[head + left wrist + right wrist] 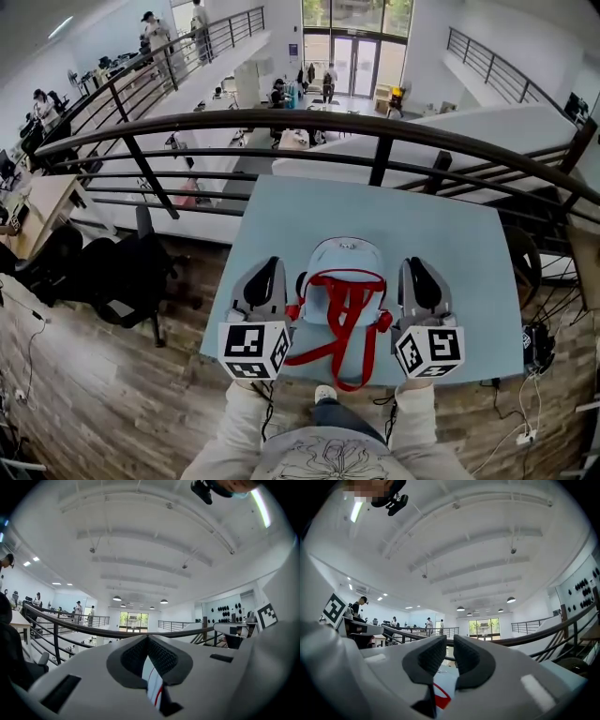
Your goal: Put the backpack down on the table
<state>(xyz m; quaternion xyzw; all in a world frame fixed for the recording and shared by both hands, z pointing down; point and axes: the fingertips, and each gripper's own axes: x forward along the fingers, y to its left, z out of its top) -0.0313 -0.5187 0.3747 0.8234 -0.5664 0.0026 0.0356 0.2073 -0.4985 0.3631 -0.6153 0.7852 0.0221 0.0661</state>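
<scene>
On the pale blue bench [450, 281] lay a light blue backpack [345, 267], flat near the middle of the front edge, its red straps [347, 309] trailing over that edge.

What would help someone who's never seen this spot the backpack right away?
On the near side of the curved black railing stands a pale blue table. The backpack sits at the middle of its near edge, between the left gripper and the right gripper. It is pale blue like the tabletop, but bright red straps cross it, unlike anything nearby.
</scene>
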